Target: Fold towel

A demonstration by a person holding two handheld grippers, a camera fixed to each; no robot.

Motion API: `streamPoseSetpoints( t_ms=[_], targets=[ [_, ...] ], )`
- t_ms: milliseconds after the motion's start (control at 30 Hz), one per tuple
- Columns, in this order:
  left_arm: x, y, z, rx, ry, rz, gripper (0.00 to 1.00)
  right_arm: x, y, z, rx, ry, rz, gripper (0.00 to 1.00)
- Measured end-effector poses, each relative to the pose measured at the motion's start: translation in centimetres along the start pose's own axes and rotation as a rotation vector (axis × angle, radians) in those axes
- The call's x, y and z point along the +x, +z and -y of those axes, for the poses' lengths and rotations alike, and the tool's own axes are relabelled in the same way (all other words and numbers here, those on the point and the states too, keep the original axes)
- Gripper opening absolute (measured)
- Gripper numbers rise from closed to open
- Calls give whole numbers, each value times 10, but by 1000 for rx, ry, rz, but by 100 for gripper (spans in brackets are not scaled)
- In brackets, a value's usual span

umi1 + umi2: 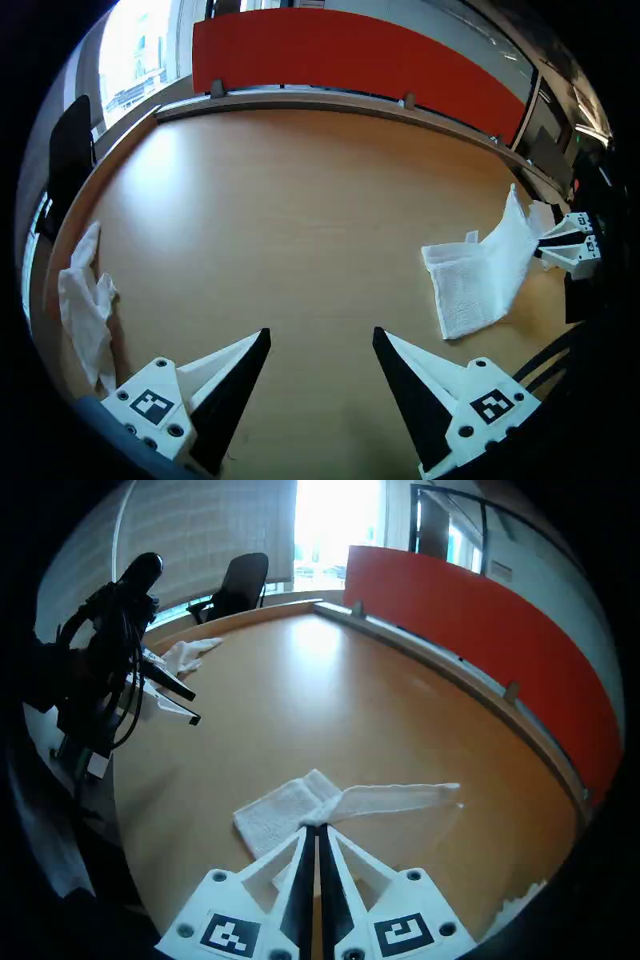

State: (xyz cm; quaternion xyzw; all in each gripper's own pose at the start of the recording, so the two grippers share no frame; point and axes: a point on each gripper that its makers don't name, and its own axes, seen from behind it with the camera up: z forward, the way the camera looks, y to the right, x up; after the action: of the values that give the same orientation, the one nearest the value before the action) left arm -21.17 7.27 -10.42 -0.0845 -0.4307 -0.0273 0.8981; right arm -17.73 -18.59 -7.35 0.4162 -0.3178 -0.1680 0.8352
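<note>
Right gripper view: tongs (pixel 318 829) seemingly tight on towel (pixel 276 814)

Rough cloth towel (pixel 472 288), smooth wooden table (pixel 280 224)

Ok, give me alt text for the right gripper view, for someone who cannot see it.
The right hand-held gripper is shut on the edge of a white towel that lies partly folded on a wooden table. The left hand-held gripper is open at the far left; a red partition runs along the table's right side.
</note>
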Motion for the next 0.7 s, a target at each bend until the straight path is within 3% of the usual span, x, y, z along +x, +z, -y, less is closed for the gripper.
streamPoseSetpoints(
  t_ms=[500,633,700],
  targets=[
    [-7,-6,12,18,-15,2,95,-16,37,41,98,7,54,8],
    [-7,-6,15,22,-16,3,95,-26,41,38,83,15,89,48],
    [-7,-7,15,23,-15,3,95,-28,41,37,81,24,94,62]
  ],
)
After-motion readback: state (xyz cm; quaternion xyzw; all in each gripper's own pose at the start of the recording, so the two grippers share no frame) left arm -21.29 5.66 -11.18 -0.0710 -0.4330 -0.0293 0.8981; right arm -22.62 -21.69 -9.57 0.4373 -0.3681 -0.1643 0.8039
